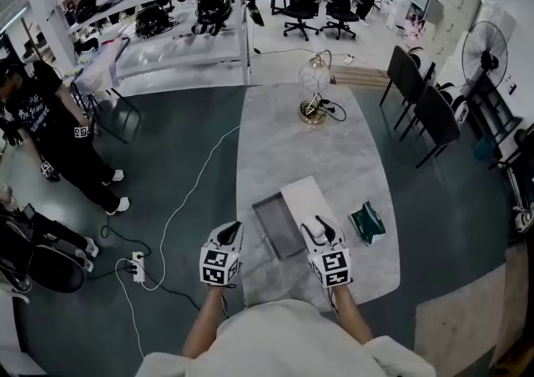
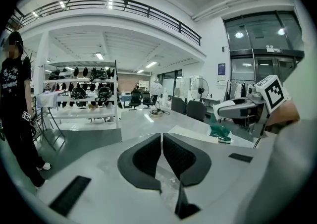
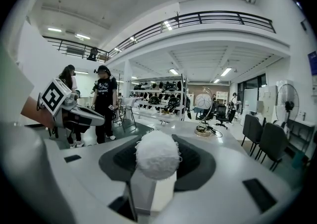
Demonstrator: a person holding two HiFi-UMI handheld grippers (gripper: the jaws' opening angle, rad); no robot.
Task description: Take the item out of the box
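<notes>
White fluffy ball [image 3: 157, 154] pinched in the right gripper [image 1: 317, 229] beside the open grey box [image 1: 279, 232] on the marble table [image 1: 334, 150].

The right jaws are closed on the ball's lower half, so the item appears to be out of the box and held above the table. The left gripper [image 2: 162, 154] has its jaws drawn together on nothing visible. The risk is that the soft pile gives under the pinch: a tilt or a loosened grip could drop the ball back into the box or send it rolling off the table edge.
</notes>
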